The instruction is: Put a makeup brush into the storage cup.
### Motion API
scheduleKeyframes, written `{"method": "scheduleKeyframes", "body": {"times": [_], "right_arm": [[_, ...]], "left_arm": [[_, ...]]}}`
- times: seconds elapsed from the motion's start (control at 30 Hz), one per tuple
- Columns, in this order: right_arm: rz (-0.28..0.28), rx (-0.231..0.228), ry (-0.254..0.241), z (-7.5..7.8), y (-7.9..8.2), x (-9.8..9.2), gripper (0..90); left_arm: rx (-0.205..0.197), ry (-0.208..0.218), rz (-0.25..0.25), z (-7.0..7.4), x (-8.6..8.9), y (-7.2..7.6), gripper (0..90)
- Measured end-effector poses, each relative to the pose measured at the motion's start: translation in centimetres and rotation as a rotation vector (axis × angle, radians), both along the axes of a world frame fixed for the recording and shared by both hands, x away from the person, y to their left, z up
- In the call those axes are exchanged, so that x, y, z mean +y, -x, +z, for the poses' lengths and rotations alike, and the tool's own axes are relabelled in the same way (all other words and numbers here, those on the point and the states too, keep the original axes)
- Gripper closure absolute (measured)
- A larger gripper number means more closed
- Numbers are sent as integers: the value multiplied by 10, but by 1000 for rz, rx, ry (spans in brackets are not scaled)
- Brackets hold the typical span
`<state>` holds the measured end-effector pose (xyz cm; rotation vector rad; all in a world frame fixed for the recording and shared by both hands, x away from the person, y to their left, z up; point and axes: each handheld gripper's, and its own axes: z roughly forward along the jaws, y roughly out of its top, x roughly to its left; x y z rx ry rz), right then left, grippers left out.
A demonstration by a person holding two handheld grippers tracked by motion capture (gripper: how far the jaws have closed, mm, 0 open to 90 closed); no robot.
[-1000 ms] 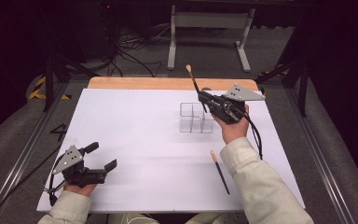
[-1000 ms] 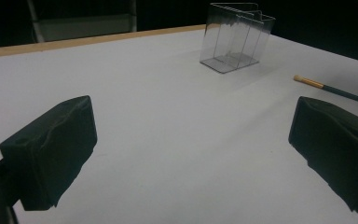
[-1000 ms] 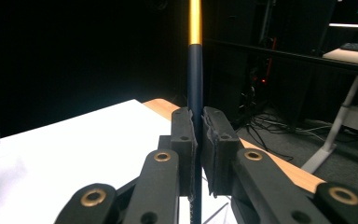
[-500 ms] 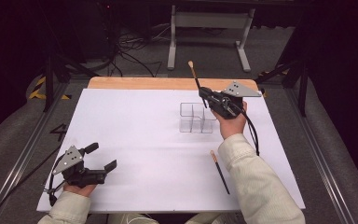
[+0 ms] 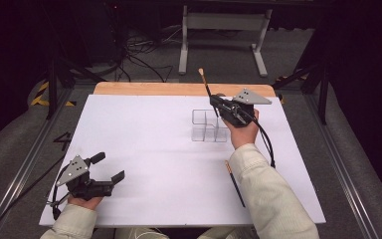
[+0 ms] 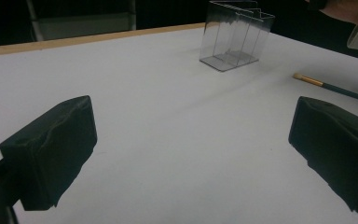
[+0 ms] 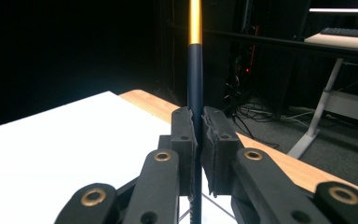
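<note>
High view, right gripper: the right gripper [image 5: 218,105] is clamped on a brush [image 5: 206,87], directly above the clear holder [image 5: 208,125].
High view, brush axis: the handle runs steeply up and away from the person, bristle end topmost, lower end pointing down toward the holder's compartments.
High view, coming move: judged, a straight drop of the lower end into a compartment; which compartment lies under it I cannot tell.
High view, second brush: another brush [image 5: 236,182] lies flat on the white table [image 5: 144,134] beside the right sleeve, well apart from the holder, its length running toward the person.
High view, nearer hand: the right hand is at the holder; the left gripper [image 5: 108,168] rests near the table's near left corner, well apart.
High view, room: open table all round the holder; the far wooden edge is near behind it.
Left gripper view: jaws wide apart with nothing between them; holder ahead, the lying brush [image 6: 328,87] to its right.
Right gripper view: pads [image 7: 214,140] pinch the dark handle [image 7: 195,79], which rises upright, gold band above.
</note>
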<state>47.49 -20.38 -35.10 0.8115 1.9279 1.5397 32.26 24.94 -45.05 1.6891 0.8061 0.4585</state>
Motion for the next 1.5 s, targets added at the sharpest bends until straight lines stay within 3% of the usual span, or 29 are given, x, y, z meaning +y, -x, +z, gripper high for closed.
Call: {"method": "scheduleKeyframes", "body": {"times": [0.2, 0.67, 1.5], "right_arm": [[-11, 21, 17, -11, -3, 1, 838], [-25, 66, 6, -29, -8, 4, 838], [-49, 125, 59, -44, -10, 10, 835]], "left_arm": [[4, 0, 0, 0, 0, 0, 15], [3, 0, 1, 0, 0, 0, 15], [5, 1, 1, 0, 0, 0, 15]]}}
